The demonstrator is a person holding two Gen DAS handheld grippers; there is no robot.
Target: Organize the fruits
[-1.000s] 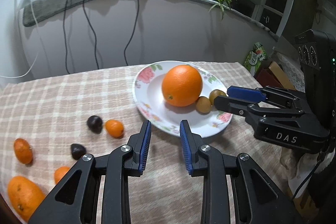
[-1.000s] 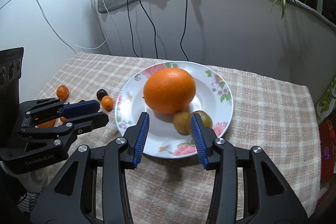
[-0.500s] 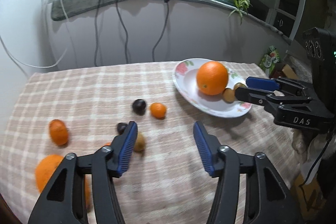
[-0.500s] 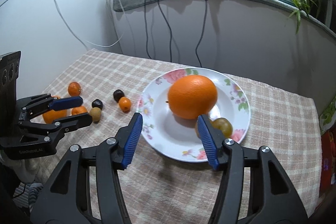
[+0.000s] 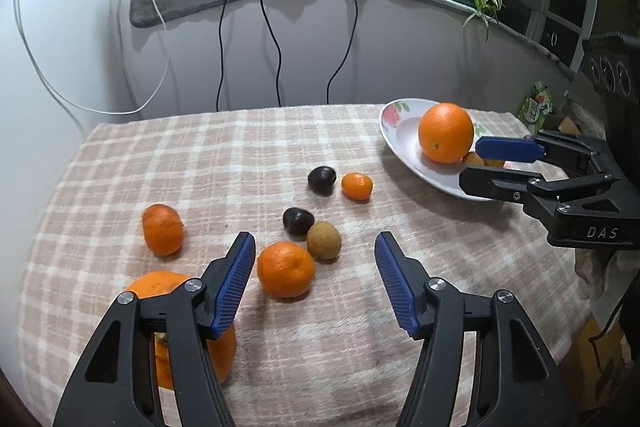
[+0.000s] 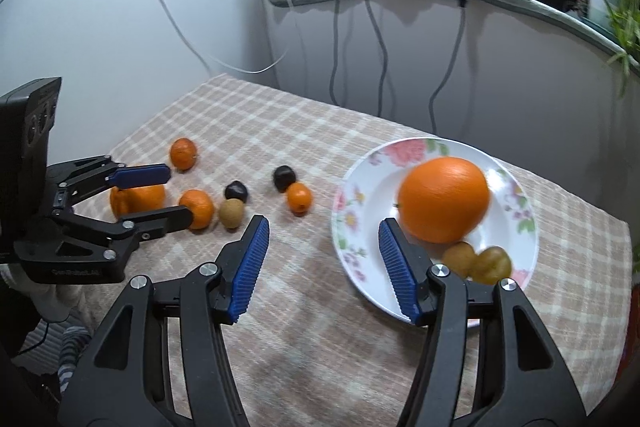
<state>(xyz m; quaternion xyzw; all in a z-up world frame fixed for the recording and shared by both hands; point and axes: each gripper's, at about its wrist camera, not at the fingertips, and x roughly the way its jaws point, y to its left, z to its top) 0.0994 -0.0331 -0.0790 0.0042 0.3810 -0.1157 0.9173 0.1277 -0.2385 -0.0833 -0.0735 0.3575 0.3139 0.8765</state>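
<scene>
tablecloth (image 5: 200,163): woven cloth, matt | plate (image 6: 360,187): glossy glazed | big orange (image 6: 444,203): dimpled

We found the plate (image 6: 532,227) on the tabletop (image 6: 320,327), holding an orange (image 6: 444,199); loose fruits (image 6: 298,197) lay to its left.

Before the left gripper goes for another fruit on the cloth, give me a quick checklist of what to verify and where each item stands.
1. Left gripper open, jaws just been opening, nothing between the pads: ok.
2. Target within line: the mandarin lies just ahead of the open jaws: ok.
3. Neighbours clear: brown fruit sits right against the mandarin and may get nudged: not ok.
4. Right gripper open, holding nothing, apart from the left one: ok.
5. Room on the plate beside the big orange: ok.
6. Mandarin's firmness: cannot tell.
</scene>
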